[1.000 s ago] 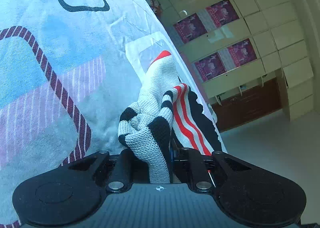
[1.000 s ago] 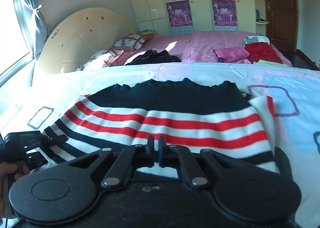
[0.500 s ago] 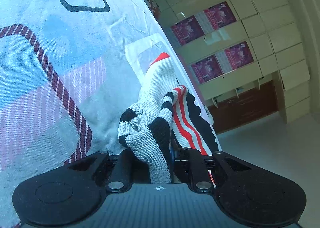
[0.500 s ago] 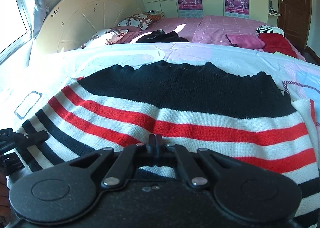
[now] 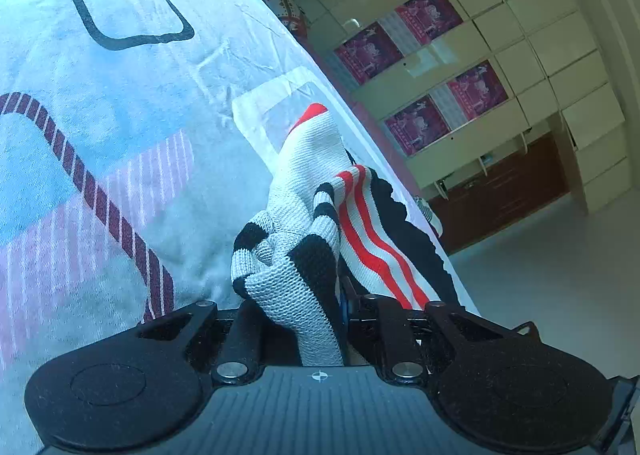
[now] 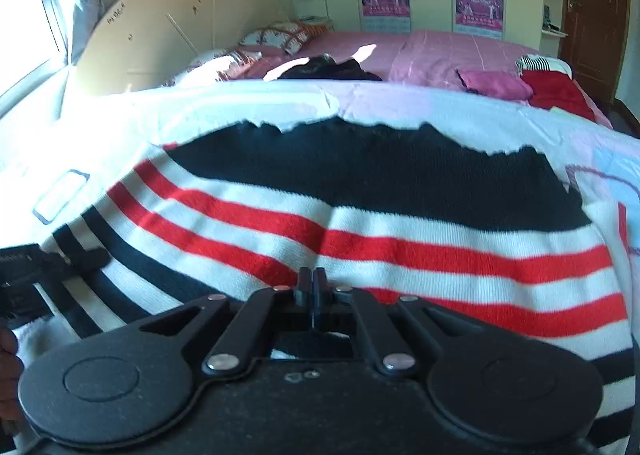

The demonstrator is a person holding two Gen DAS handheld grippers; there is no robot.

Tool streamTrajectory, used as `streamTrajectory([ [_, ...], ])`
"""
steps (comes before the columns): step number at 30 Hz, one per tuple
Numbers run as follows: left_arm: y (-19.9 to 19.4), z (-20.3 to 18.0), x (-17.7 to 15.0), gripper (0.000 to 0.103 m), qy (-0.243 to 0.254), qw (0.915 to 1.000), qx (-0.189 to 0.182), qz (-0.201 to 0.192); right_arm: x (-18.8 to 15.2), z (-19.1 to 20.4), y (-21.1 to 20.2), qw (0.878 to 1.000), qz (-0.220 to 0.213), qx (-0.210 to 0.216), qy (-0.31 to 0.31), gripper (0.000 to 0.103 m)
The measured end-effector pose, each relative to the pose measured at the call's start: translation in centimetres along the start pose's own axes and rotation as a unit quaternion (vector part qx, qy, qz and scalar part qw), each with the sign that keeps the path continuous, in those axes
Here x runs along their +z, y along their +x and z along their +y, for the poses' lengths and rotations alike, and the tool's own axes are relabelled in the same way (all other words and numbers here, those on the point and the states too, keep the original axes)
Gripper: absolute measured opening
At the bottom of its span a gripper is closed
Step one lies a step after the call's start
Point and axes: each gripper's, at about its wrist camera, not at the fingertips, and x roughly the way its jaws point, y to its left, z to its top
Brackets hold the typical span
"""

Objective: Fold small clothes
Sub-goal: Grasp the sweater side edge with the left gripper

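While both tools pinch the striped sweater (image 6: 360, 223), patterned bedsheet (image 5: 120, 115) beneath, pink bed (image 6: 440, 55), postered wardrobe (image 5: 460, 67) beyond.

Black, white, red-striped sweater (image 6: 360, 223)

We see a knitted sweater in white with red and black stripes and a broad black band (image 6: 360, 207) lying spread across the pale patterned bedsheet (image 6: 500, 111). One bunched white-and-black corner of it (image 5: 304, 239) is lifted off the sheet near the bed's edge.
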Motion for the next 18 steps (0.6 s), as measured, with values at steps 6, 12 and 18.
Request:
streamTrajectory([
  [6, -0.3, -0.1, -0.4, 0.017, -0.001, 1.0, 0.001, 0.0, 0.3, 0.0, -1.7, 1.0, -0.02, 0.005, 0.017, 0.003],
  [12, -0.3, 0.0, -0.7, 0.017, 0.002, 1.0, -0.001, -0.004, -0.6, 0.0, -0.7, 1.0, -0.007, -0.002, 0.022, 0.002],
  [18, -0.9, -0.3, -0.7, 0.015, 0.012, 0.9998, -0.005, -0.014, -1.2, -0.4, -0.5, 0.999, -0.02, 0.002, 0.026, 0.002],
])
